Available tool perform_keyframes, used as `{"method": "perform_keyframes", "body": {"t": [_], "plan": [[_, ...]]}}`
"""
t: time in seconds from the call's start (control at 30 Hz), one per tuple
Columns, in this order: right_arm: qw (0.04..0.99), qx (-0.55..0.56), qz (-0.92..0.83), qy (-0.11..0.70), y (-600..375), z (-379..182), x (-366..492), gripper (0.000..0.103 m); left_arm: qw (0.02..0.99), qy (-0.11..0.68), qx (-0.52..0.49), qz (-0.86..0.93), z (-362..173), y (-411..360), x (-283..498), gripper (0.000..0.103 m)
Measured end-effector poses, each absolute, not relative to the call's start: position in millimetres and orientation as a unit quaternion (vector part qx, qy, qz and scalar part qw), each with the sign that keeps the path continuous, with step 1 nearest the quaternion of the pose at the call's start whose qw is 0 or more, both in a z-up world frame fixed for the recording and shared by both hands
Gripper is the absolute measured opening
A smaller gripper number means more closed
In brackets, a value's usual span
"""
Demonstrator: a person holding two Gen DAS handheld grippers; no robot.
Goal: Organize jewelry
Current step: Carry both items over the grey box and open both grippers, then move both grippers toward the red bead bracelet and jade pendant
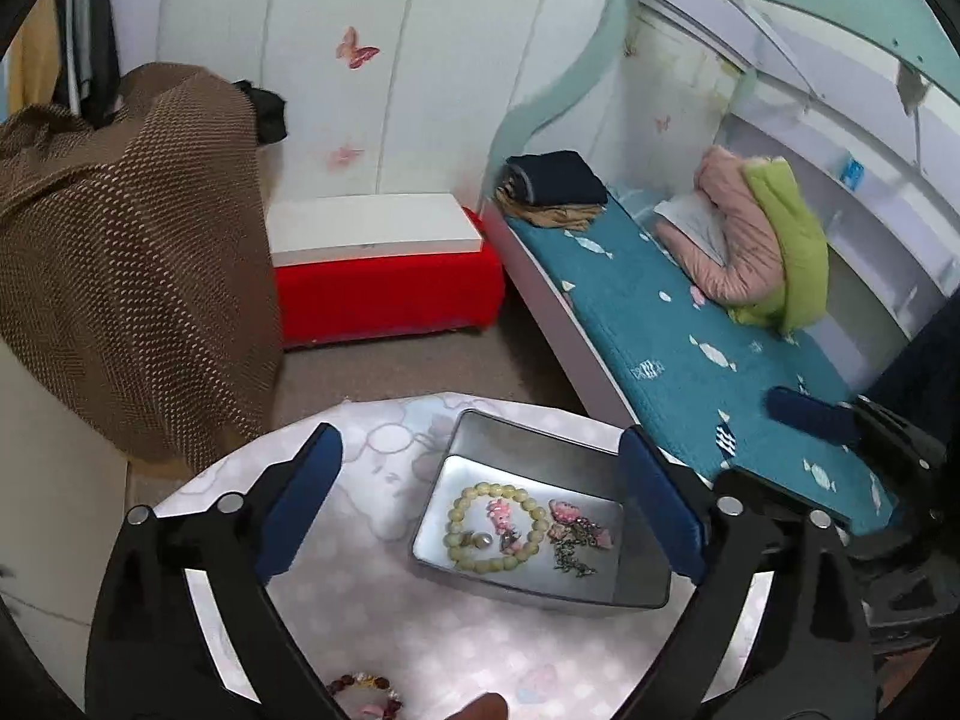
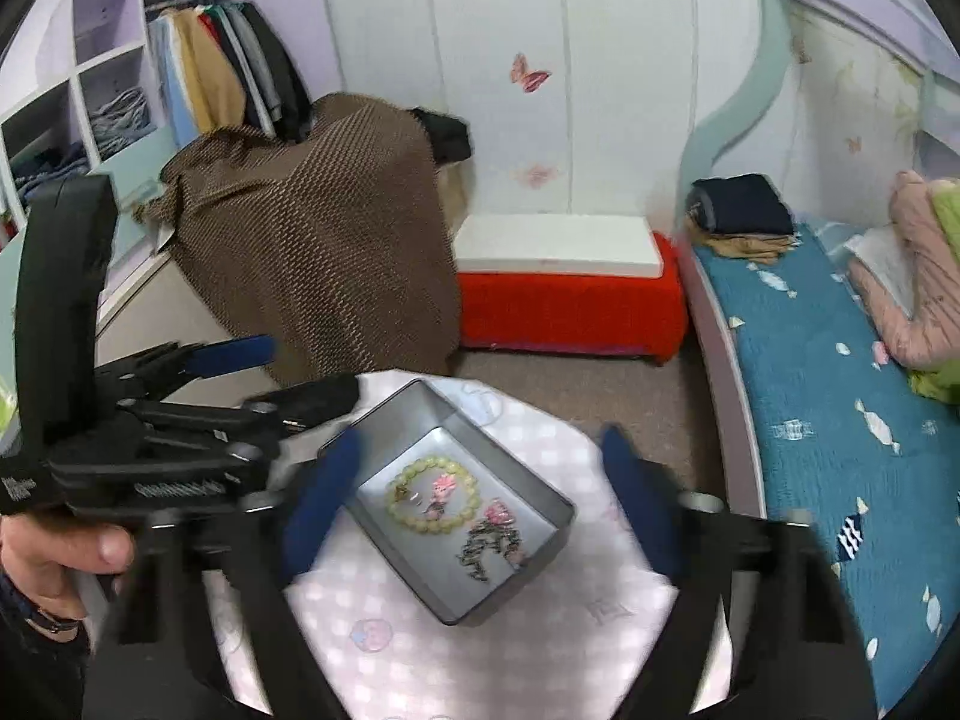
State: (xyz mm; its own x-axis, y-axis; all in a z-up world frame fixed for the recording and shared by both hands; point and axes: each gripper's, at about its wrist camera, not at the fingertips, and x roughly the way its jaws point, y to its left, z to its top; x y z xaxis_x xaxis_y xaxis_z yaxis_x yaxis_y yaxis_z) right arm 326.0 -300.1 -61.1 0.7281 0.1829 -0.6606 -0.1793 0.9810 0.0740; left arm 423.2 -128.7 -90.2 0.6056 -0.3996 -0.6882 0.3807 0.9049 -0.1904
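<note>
Left gripper [image 1: 480,516]: jaws spread wide, nothing between the pads, held above the table [image 1: 384,618] with the tin [image 1: 522,438] framed between its blue fingers [image 1: 300,516]

Right gripper [image 2: 480,504]: jaws likewise apart and empty, hovering over the same tin [image 2: 540,540]; the left gripper is seen at its left edge, gripped by a hand [image 2: 54,552]

Tin: grey, rectangular, open-topped, set on the table; contents listed as one pale green bead bracelet [image 1: 498,528], a small pink charm inside its ring, and a tangle of dark chain with pink pieces [image 1: 576,546] beside it

Loose item: a dark red bead bracelet [image 1: 366,690] lying on the table near the lower edge of the left view, outside the tin

Step judged: sorting partly done; the loose bracelet is taken to be next. A low, closing pinch on its beads and a lift over the tin wall would be called for

Surface: round table under a pale pink patterned cloth

Room: bedroom; bed with teal cover [image 1: 690,324], red bench [image 1: 390,294], brown draped cloth [image 1: 132,252], white wardrobe with butterfly stickers
</note>
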Motion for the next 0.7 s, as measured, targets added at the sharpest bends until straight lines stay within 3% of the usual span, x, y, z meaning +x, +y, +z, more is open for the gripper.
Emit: {"method": "perform_keyframes", "body": {"t": [0.1, 0.7], "plan": [[0.931, 0.015, 0.098, 0.352, -304.4, -59.4, 321.4, 0.095, 0.906, 0.374, -0.011, -0.197, -83.4, -116.9, 416.5, 0.095], [0.941, 0.021, 0.107, 0.319, -285.3, -45.9, 278.0, 0.095, 0.957, 0.275, 0.006, -0.096, -48.2, -47.8, 325.0, 0.097]]}}
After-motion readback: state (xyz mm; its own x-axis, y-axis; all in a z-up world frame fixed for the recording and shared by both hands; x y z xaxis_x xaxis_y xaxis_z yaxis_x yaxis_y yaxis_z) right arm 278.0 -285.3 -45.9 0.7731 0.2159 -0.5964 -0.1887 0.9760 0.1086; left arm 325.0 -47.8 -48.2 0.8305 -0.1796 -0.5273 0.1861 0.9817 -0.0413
